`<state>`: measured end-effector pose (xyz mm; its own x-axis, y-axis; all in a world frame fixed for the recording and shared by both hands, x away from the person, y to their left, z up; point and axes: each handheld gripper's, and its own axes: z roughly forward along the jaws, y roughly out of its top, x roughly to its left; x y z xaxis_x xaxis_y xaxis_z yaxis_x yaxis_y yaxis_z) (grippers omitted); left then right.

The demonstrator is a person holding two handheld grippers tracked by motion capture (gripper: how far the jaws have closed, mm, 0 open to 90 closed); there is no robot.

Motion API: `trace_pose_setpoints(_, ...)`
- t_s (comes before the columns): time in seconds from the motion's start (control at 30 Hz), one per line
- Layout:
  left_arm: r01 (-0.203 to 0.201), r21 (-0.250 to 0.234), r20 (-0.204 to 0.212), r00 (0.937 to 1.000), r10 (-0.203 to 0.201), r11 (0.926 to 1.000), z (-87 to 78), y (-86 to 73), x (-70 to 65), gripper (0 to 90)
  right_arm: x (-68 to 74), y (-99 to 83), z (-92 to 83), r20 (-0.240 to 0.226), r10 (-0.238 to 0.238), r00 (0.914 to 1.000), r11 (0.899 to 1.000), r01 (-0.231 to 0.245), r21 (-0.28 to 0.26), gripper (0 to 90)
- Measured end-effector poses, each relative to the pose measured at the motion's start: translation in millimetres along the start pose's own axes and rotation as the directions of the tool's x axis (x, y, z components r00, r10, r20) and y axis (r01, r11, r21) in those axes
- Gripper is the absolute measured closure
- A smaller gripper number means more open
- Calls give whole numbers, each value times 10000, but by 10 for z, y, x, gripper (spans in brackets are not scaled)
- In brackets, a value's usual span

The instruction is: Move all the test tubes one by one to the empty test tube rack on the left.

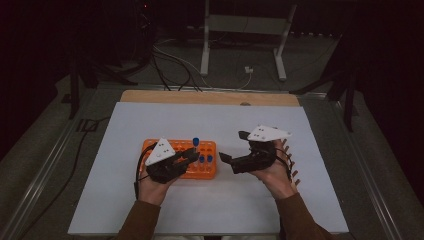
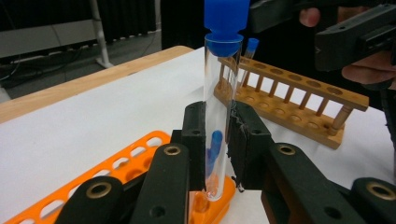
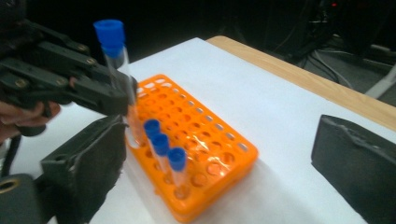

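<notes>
The left hand-held gripper pinches an upright blue-capped tube over the orange rack, while the right hand-held gripper, jaws spread, hangs beside it

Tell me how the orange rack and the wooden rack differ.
The orange rack is a flat plastic block with many rows of holes; the wooden rack is an open frame on posts with a single row of holes. The orange rack holds three blue-capped tubes, while the wooden rack shows one tube at its far end. The left gripper clamps another tube over the orange rack; nothing works at the wooden one. Both sit on the white table.
</notes>
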<state>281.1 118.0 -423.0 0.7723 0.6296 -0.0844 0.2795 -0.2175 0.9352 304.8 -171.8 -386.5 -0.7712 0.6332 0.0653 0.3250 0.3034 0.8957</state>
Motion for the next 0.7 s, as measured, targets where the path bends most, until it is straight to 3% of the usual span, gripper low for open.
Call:
trace_pose_setpoints(0.3,159,-52,-237,9996,-160,9999,-57,-41,68,781,-116,-91,-151,483,255,9985,9988,-235,-425,10)
trace_pose_setpoints(0.7,282,-217,-660,9974,-295,9994,-112,-86,140,781,-225,-206,-317,889,392,9953,9977,-341,-591,10)
